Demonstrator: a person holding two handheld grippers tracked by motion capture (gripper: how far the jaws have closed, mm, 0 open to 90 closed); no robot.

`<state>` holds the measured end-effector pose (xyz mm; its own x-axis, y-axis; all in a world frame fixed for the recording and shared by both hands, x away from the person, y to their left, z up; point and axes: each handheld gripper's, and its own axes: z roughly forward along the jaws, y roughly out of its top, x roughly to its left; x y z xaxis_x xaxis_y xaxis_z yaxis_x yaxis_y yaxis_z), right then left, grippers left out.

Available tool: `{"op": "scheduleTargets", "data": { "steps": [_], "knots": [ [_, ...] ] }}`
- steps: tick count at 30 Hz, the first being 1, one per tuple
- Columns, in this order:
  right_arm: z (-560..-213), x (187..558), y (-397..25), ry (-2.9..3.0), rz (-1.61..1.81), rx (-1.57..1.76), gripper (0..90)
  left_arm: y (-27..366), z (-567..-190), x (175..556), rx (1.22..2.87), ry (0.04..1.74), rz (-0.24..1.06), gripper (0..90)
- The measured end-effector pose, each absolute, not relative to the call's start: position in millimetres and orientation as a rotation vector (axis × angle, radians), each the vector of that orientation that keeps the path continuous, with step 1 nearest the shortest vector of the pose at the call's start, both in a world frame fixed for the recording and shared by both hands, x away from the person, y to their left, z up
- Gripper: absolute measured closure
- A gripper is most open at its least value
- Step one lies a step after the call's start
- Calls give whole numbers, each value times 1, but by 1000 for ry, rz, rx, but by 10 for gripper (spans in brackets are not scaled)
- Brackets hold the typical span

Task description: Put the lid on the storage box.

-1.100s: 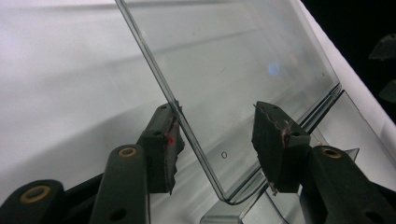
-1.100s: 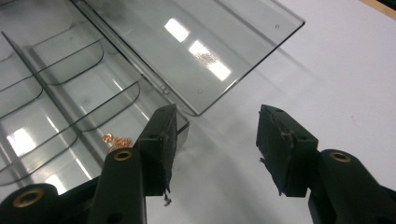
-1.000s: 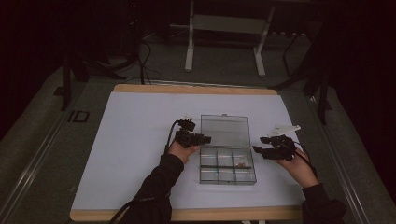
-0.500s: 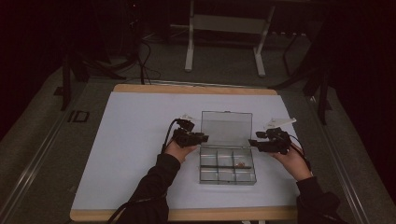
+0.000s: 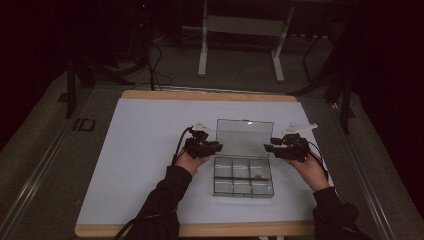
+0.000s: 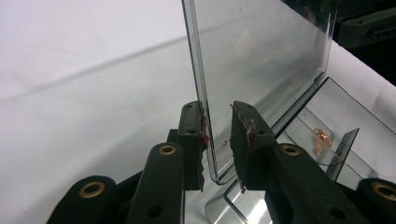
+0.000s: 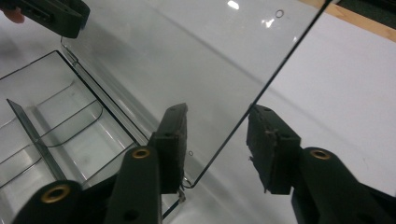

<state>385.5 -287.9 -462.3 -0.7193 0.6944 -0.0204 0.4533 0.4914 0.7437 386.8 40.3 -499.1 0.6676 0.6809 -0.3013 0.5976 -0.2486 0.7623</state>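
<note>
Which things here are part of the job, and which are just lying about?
In the job:
clear compartment box
its raised lid
left gripper, open around the lid's edge
right gripper, open around the lid's other edge

Lying about:
small copper-coloured part in one compartment
white table mat

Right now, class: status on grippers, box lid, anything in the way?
Left gripper open, astride lid edge. Right gripper open, astride the other edge. Lid upright, box open. Nothing in the way.
</note>
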Motion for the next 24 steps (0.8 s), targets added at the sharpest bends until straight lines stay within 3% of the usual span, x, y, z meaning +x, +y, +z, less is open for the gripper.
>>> {"op": "scheduleTargets", "data": {
  "steps": [17, 24],
  "knots": [
    [-448, 378, -290, 2388, 1094, 932, 763, 46, -477, 378, 1890, 922, 193, 760],
    [-447, 373, -294, 2402, 1095, 889, 794, 46, -472, 372, 1917, 909, 199, 771]
  ]
}}
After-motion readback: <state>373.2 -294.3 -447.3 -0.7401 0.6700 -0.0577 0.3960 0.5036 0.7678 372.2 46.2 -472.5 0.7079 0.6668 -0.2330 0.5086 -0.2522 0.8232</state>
